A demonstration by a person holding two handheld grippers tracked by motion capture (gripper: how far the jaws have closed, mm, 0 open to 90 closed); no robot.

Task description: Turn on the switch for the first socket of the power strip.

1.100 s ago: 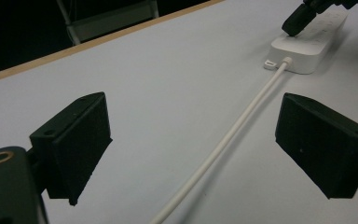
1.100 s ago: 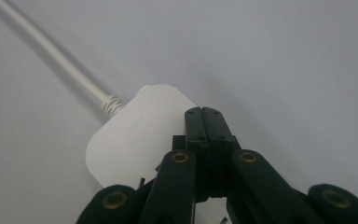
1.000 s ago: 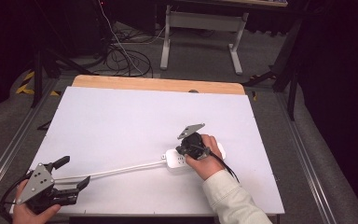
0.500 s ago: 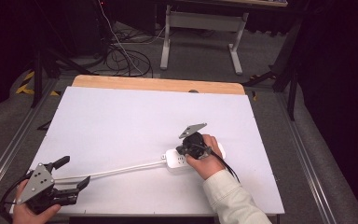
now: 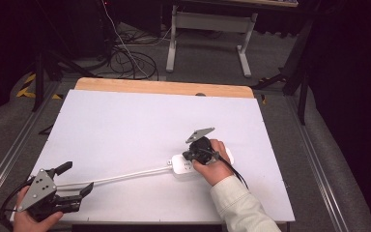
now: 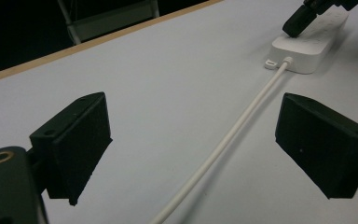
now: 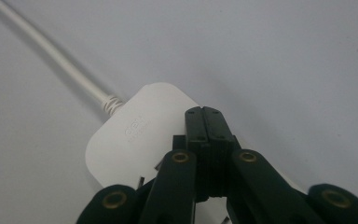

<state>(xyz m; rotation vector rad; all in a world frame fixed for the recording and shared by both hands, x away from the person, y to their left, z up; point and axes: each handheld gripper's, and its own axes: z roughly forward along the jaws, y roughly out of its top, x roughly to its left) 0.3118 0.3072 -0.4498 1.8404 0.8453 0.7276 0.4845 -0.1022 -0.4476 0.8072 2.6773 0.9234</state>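
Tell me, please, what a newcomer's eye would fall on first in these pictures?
Probably the white power strip on the right of the white table, with the right gripper pressed down on it, jaws shut together. Next, the strip's white cord runs left across the table, passing between the open jaws of the left gripper at the near left corner.

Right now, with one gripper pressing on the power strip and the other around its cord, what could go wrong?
1. The right gripper is shut, its tips resting on the power strip rather than clamping it; a push could probably slide the strip across the smooth white table.
2. The left gripper stands open astride the white cord; closing off-centre might miss the thin cord or tug the strip.
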